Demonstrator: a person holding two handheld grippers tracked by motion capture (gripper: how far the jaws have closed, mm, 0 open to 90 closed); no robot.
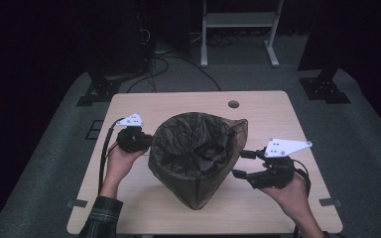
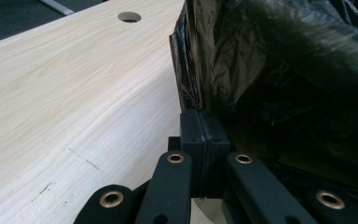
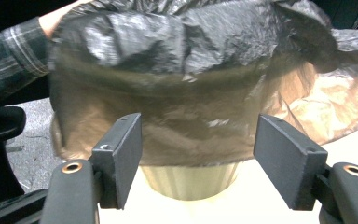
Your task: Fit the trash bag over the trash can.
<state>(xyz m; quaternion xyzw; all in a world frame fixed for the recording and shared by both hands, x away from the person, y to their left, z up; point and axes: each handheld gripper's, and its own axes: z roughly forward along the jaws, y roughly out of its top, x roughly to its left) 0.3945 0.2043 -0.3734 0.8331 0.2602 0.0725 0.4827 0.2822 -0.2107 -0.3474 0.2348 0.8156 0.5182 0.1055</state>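
Observation:
A black bin bag (image 1: pixel 193 158) is pulled over a small pale ribbed bin (image 3: pixel 189 179) in the middle of the wooden table (image 1: pixel 258 114); its mouth faces up and loose film spreads to the right. My left gripper (image 1: pixel 150 141) sits at the bag's left rim. In the left gripper view its pads (image 2: pixel 204 135) are pressed together where the edge of the bag (image 2: pixel 279 84) runs into them. My right gripper (image 1: pixel 242 163) hovers just right of the bag, open. In the right gripper view its jaws stand wide apart in front of the bag (image 3: pixel 182 79), touching nothing.
A round cable hole (image 1: pixel 233 104) lies near the table's far edge. A white metal frame (image 1: pixel 238 20) and dark stands with cables stand on the floor behind. A black chair part (image 3: pixel 0 126) is beyond the left side in the right gripper view.

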